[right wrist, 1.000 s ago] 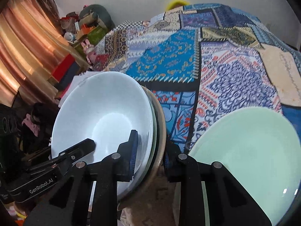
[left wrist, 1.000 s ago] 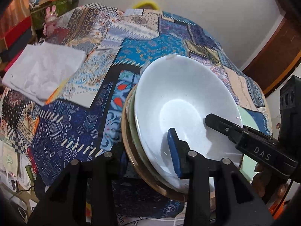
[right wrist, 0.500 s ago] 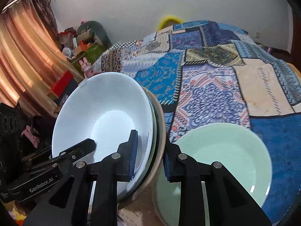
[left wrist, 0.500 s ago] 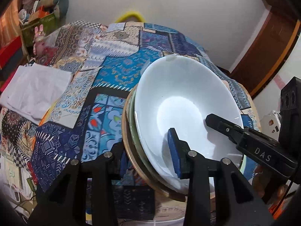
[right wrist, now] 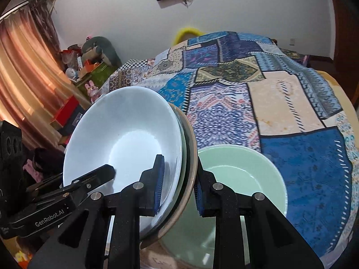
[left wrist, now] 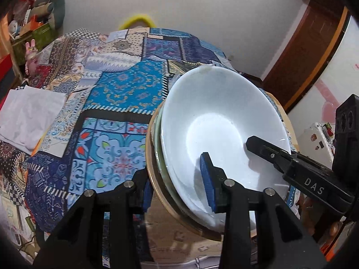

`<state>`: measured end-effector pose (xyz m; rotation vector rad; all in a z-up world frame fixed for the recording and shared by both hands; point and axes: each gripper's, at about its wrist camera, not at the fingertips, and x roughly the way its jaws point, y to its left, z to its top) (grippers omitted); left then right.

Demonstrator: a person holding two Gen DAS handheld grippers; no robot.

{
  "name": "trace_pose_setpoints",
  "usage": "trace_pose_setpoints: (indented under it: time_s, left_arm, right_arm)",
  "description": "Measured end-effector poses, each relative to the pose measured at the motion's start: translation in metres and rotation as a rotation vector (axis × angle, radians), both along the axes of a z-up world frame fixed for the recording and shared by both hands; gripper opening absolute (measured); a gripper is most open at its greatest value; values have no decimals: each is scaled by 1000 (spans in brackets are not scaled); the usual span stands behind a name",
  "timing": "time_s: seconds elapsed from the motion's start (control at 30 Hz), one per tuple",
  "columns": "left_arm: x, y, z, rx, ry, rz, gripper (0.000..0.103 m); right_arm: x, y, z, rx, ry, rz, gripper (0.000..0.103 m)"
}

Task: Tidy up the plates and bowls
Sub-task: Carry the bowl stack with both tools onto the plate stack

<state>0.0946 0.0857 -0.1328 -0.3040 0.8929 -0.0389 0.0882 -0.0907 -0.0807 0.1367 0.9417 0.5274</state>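
Fingers of the left gripper (left wrist: 177,185) clench one rim of a nested stack, the white bowl (left wrist: 219,121) on top of a greenish dish and a tan plate (left wrist: 154,179). The right gripper (right wrist: 178,187) clamps the opposite rim likewise, probably so the tilted stack cannot slide apart while held above the surface. Just beyond sits a pale green bowl (right wrist: 244,174) on the patchwork cloth (right wrist: 280,103), likely where the stack belongs.

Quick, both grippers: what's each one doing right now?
Left gripper: shut on the dish stack, one side of its rim.
Right gripper: shut on the same stack, the other side of its rim.
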Motion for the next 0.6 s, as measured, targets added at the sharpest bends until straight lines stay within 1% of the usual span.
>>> trace_pose_setpoints:
  time_s: [0.17,0.4,0.6]
  left_arm:
    - [4,-16,-1,13,4,-29,38]
    - [10,-33,-7,9,18,-65,38]
    - [17,-47,-16,11,50,-92,38]
  right_arm:
    - [-1,-16,-3,1,8,-24,22]
    - [-3,-34,-6,-7,18,-52,22]
    - [-3,-47,-15,-20,42,-72,22]
